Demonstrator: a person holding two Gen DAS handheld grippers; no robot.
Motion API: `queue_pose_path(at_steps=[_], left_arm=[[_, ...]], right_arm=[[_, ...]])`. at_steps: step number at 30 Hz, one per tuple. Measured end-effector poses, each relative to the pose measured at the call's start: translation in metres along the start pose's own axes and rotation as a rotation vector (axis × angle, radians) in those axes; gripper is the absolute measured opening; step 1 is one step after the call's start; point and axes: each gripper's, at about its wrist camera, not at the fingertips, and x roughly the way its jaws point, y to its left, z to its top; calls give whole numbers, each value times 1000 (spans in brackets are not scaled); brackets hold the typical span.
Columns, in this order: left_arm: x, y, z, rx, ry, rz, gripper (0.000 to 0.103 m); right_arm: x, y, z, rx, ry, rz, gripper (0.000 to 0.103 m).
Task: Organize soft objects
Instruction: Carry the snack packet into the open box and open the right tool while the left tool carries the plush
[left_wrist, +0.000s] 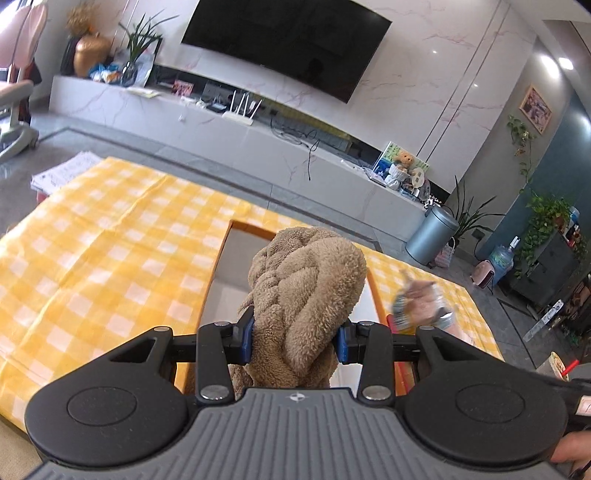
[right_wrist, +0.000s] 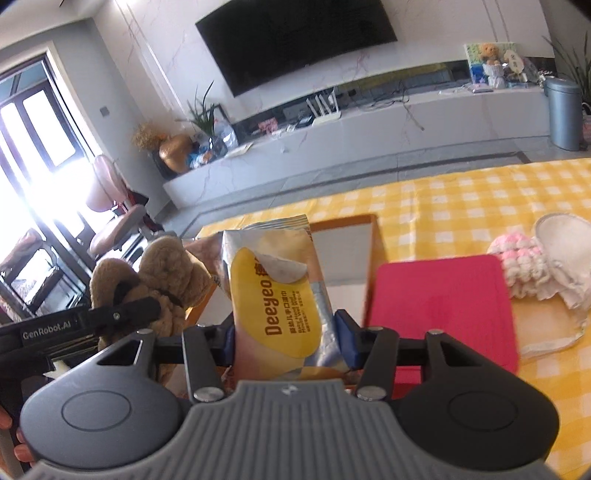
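A plush (left_wrist: 306, 295) is clamped by the left gripper (left_wrist: 295, 338), a wipes pack (right_wrist: 275, 291) by the right gripper (right_wrist: 286, 339); both should be lowered well inside the box (left_wrist: 225, 266) before release.

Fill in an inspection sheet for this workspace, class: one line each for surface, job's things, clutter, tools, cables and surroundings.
Surface: yellow-and-white checked tablecloth covering the table.
Job's things: brown plush toy; yellow Deeyeo wipes packet; orange-rimmed open box beneath both; flat red rectangular pad; pink-and-white knitted item and white fabric slipper lying right of the pad.
Clutter: stack of papers at the table's far left corner.
Tools: left tool shut on the plush toy; right tool shut on the wipes packet.
Cables: loose black cables on the white TV bench.
Surroundings: wall-mounted black television, grey pedal bin, houseplants.
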Motion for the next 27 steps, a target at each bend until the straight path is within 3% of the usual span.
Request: queue_pose_path(at_steps=[3,7,14,27], left_arm=[[-2,3,-4,-2,2,2,45],[-5,1,-4,10,-7,10,45],[-4,-5,-3,34,-7,5,45],[5,-14,-7,77,10,35,45]], right_arm=[[16,13,-10,-25,39,-14,52],[35,29,-25,-114,78,-132,52],[46,62,-53,-375,43,-310,51],[62,65,-84,-534,81,-418,51]])
